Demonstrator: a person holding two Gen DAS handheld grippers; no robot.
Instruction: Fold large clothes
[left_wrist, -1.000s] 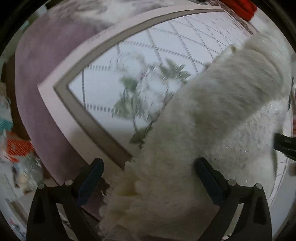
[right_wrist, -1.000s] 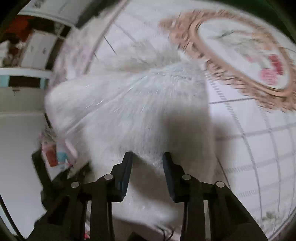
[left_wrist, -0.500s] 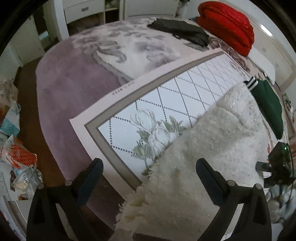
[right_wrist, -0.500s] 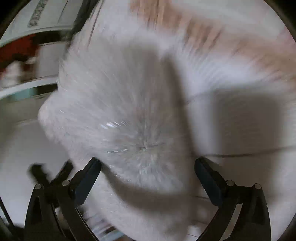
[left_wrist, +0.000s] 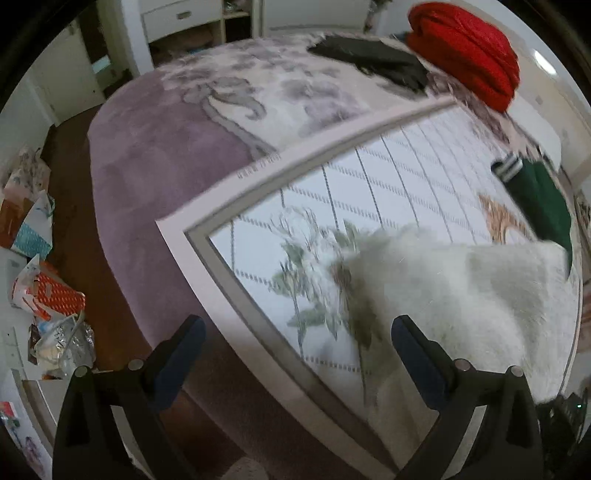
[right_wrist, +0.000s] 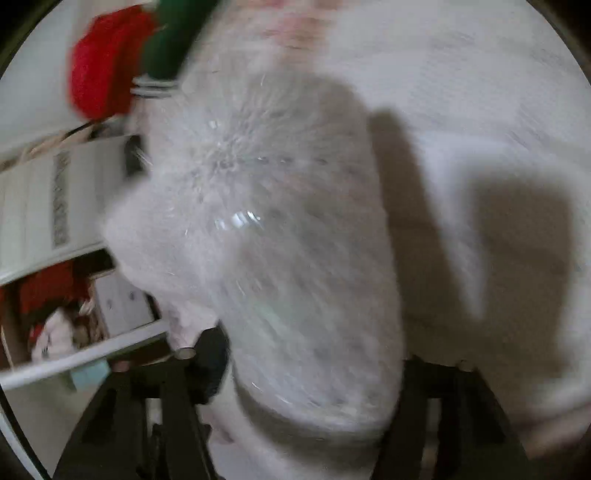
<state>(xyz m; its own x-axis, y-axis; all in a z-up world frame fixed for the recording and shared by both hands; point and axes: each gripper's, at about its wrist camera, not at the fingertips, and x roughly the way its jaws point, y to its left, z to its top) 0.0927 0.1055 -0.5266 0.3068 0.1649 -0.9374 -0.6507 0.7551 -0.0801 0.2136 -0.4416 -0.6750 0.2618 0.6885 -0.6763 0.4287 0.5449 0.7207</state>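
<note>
A fluffy white garment (left_wrist: 472, 295) lies on the patterned sheet (left_wrist: 388, 177) on the bed, to the right of my left gripper (left_wrist: 295, 347), which is open and empty above the sheet's corner. In the right wrist view the same white garment (right_wrist: 266, 240) fills the middle, blurred, and lies between the spread fingers of my right gripper (right_wrist: 310, 354), which is open. Its fingertips are partly hidden by the fluff.
A red garment (left_wrist: 469, 51), a dark garment (left_wrist: 369, 59) and a green garment with striped cuff (left_wrist: 535, 199) lie further back on the bed. A purple blanket (left_wrist: 147, 166) covers the bed's left side. Bags and clutter (left_wrist: 44, 295) sit on the floor at left.
My right gripper has opened and let go of the white garment. My left gripper has drawn back and left; the garment, which lay between its fingers, now lies to its right.
</note>
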